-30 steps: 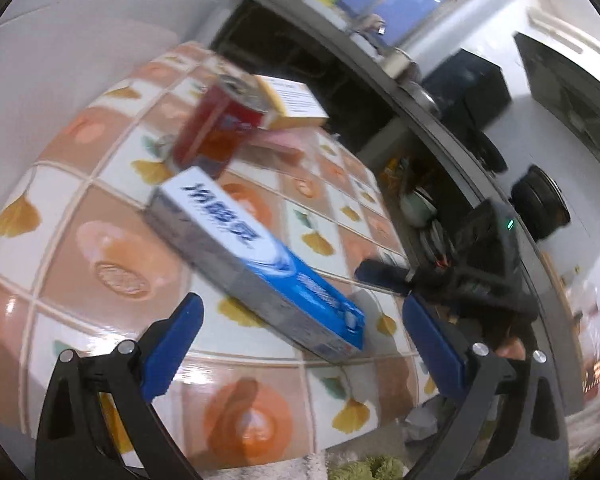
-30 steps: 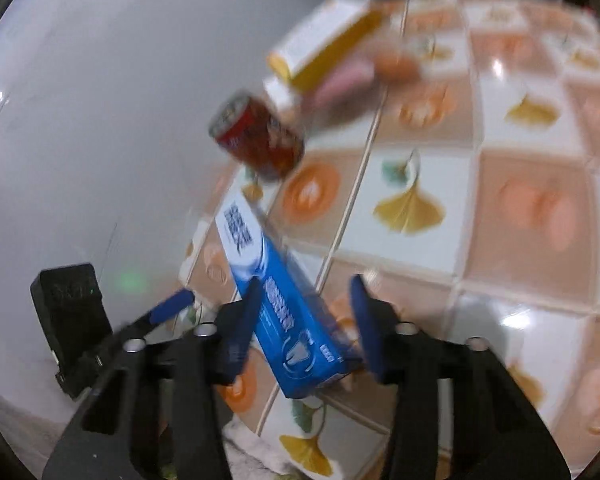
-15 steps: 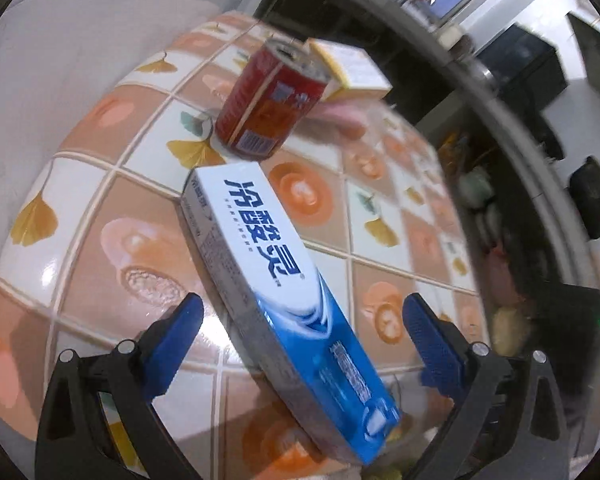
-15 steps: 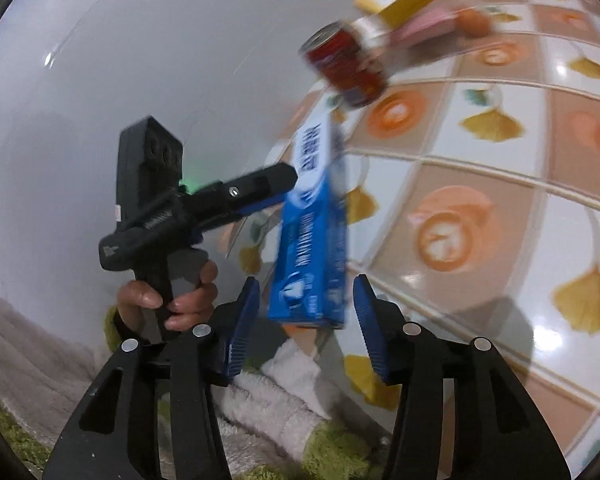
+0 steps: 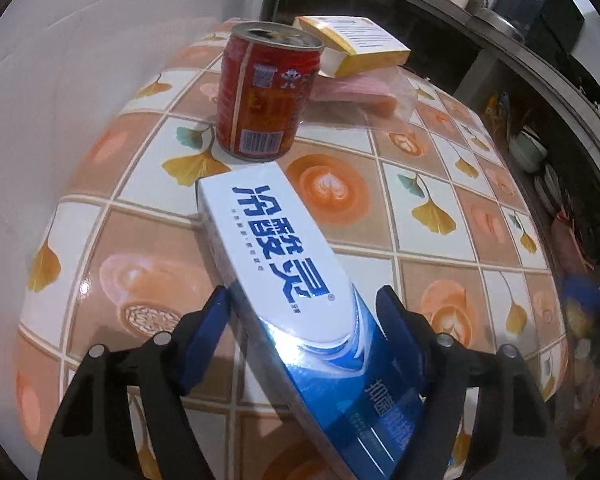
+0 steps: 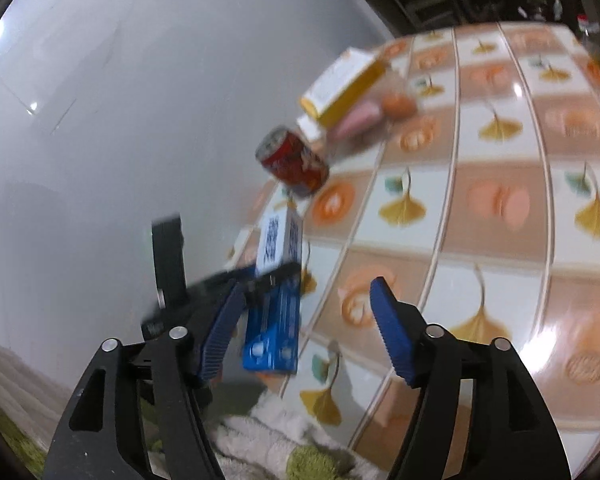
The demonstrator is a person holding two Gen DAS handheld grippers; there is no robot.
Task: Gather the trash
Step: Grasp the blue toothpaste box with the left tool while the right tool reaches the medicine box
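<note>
A blue and white toothpaste box [image 5: 292,280] sits between the fingers of my left gripper [image 5: 306,312], which is shut on it and holds it just over the tiled table [image 5: 432,184]. A red can [image 5: 266,92] stands upright behind it. In the right wrist view the box [image 6: 278,280] shows in the left gripper's hold, with the can [image 6: 294,162] beyond. My right gripper [image 6: 304,316] is open and empty, drawn back from the box.
A yellow and white carton [image 5: 356,44] lies on a pink packet in clear plastic [image 5: 356,90] behind the can. A white wall [image 5: 60,60] bounds the table on the left. Dark shelves [image 5: 540,80] stand at the right. A fluffy mat [image 6: 284,440] lies below the table edge.
My right gripper let go of the toothpaste box and drew back. My left gripper moved forward and closed on the box.
</note>
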